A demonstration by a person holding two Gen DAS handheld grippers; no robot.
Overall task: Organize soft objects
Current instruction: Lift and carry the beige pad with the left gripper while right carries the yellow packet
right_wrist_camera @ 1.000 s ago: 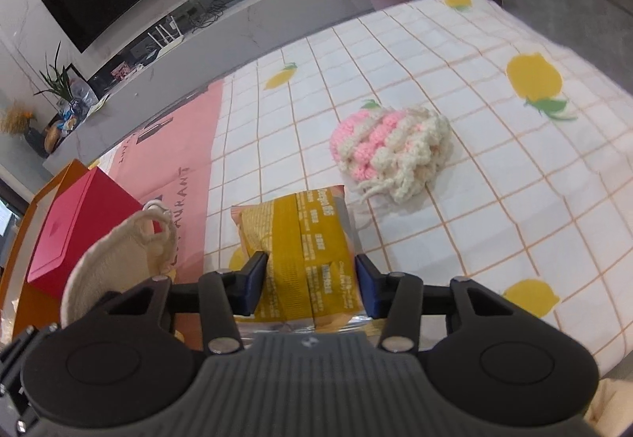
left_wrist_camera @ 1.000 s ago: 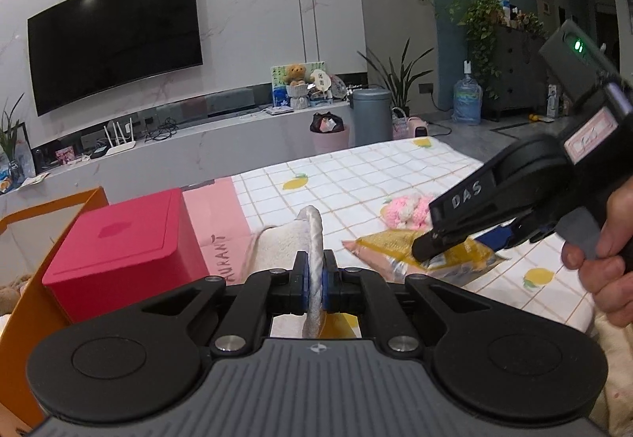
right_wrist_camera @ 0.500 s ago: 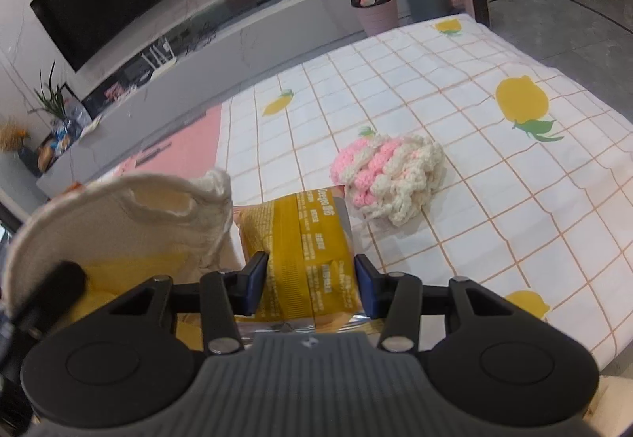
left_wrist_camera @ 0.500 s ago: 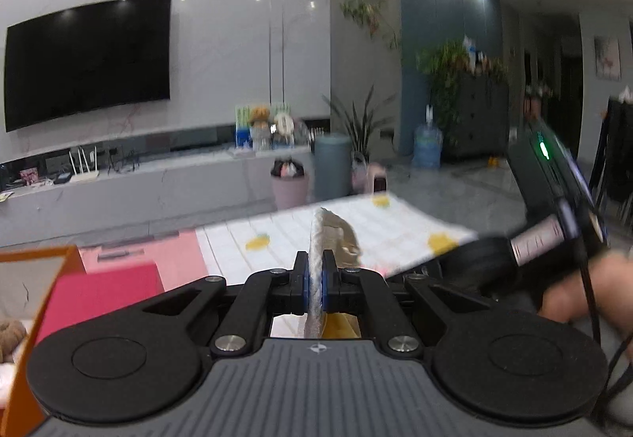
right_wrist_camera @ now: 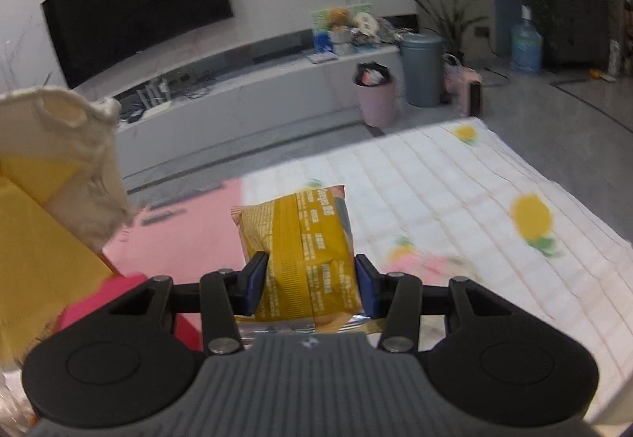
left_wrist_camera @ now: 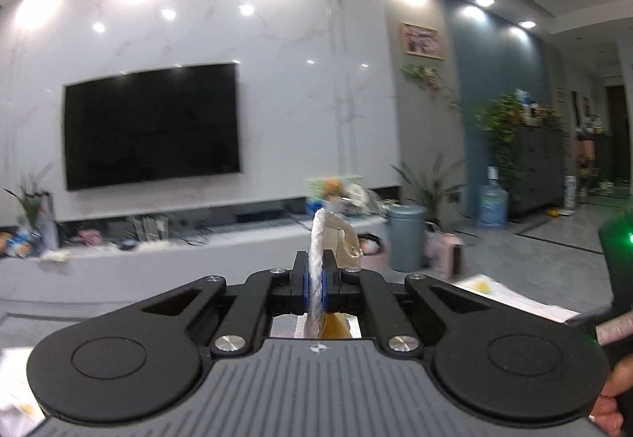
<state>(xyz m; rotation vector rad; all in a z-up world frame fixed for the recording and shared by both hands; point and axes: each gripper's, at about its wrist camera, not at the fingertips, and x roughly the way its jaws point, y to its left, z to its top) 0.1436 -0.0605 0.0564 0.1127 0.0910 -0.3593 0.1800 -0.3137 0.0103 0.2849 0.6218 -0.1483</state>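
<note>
Item: left tool (left_wrist_camera: 315, 280) pinching rope basket (right_wrist_camera: 67, 160) rim, right tool (right_wrist_camera: 310, 284) clamping yellow snack bag (right_wrist_camera: 300, 239); I'd lower it centred into the mouth.

The left gripper (left_wrist_camera: 315, 280) has its jaws clamped on a cream rope basket's rim (left_wrist_camera: 319, 251). A television (left_wrist_camera: 152, 124) hangs beyond.

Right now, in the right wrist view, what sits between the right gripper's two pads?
The yellow snack bag fills the gap of the right gripper; both blue pads press its sides, and it is lifted clear of the lemon-print cloth.
</note>
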